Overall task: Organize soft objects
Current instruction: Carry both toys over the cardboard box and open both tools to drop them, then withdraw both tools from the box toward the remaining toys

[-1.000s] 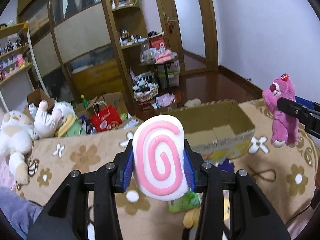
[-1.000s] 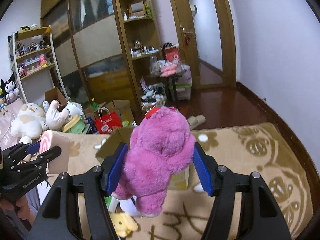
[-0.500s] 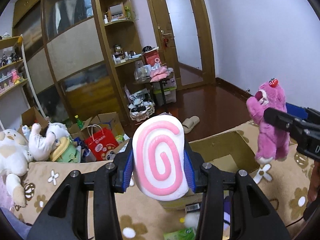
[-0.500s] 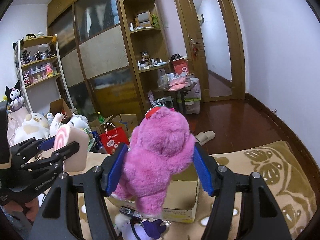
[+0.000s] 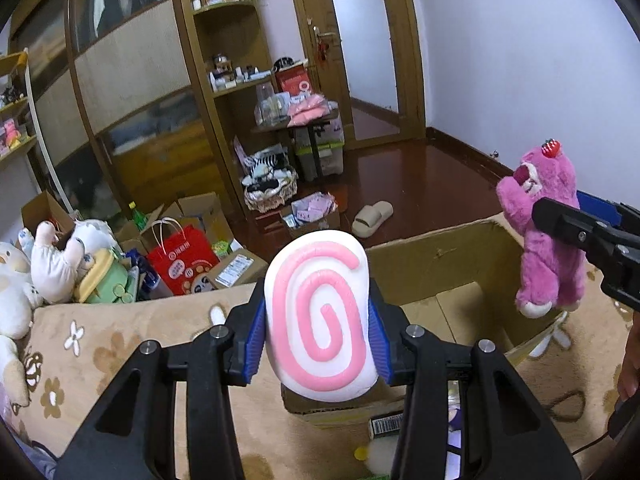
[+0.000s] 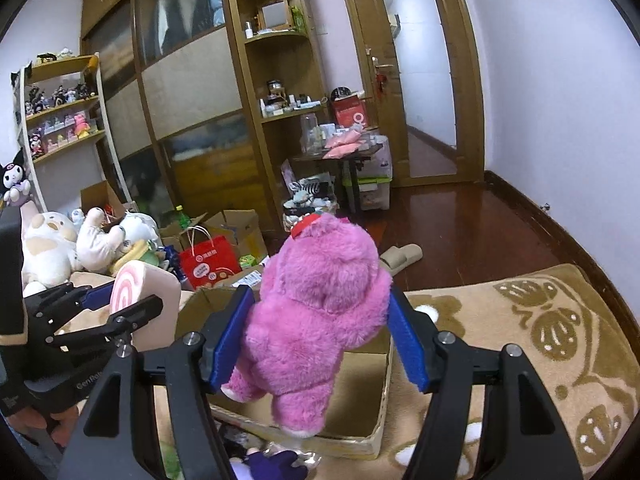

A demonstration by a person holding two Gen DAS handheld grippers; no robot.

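Note:
My left gripper (image 5: 318, 334) is shut on a white plush roll with a pink spiral (image 5: 320, 316), held above the near edge of an open cardboard box (image 5: 432, 264). It also shows in the right wrist view (image 6: 136, 292). My right gripper (image 6: 316, 344) is shut on a pink plush bear (image 6: 316, 312), held over the box (image 6: 360, 372). The bear also shows in the left wrist view (image 5: 548, 240) at the box's right side.
The box sits on a beige flowered blanket (image 5: 92, 344). Small plush toys (image 6: 268, 460) lie in front of the box. White plush animals (image 5: 52, 260) sit at the left edge. Beyond are a red bag (image 5: 182, 264), boxes, shelves and a door.
Both grippers have risen and moved forward with their toys, so the open box now lies below them and the bear hangs over it.

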